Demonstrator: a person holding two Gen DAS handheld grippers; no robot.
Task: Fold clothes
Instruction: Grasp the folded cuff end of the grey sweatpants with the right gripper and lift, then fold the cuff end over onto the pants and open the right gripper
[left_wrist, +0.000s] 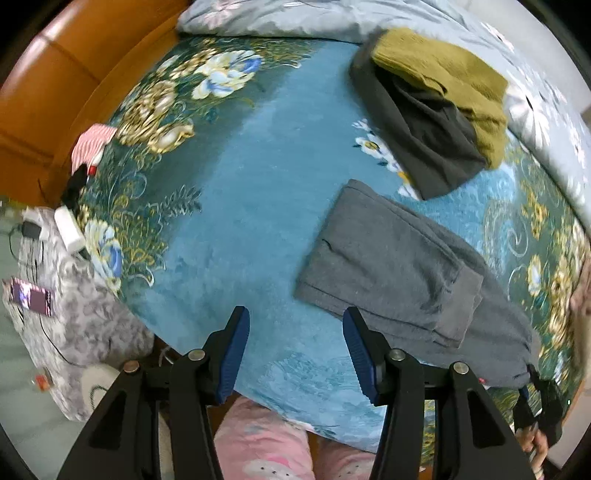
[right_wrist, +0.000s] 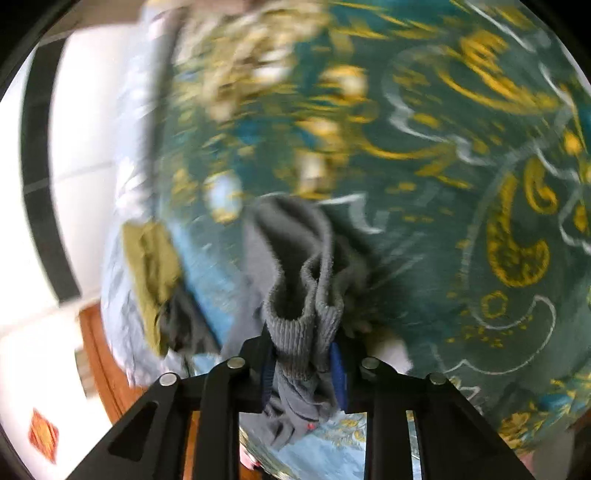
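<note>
The right gripper (right_wrist: 303, 373) pinches only the ribbed cuffs of the grey pants (left_wrist: 402, 266), so if it pulls too fast the cloth could slip out, or the neat fold lying on the bed (left_wrist: 258, 206) could drag and come undone. The left gripper (left_wrist: 295, 350) hangs above the bed with its jaws partly apart and nothing between them, so it cannot hold the fold down. The pants are soft and thick, lying partly folded near the bed's edge, just beside a pile (left_wrist: 432, 110) of green and dark clothes.
</note>
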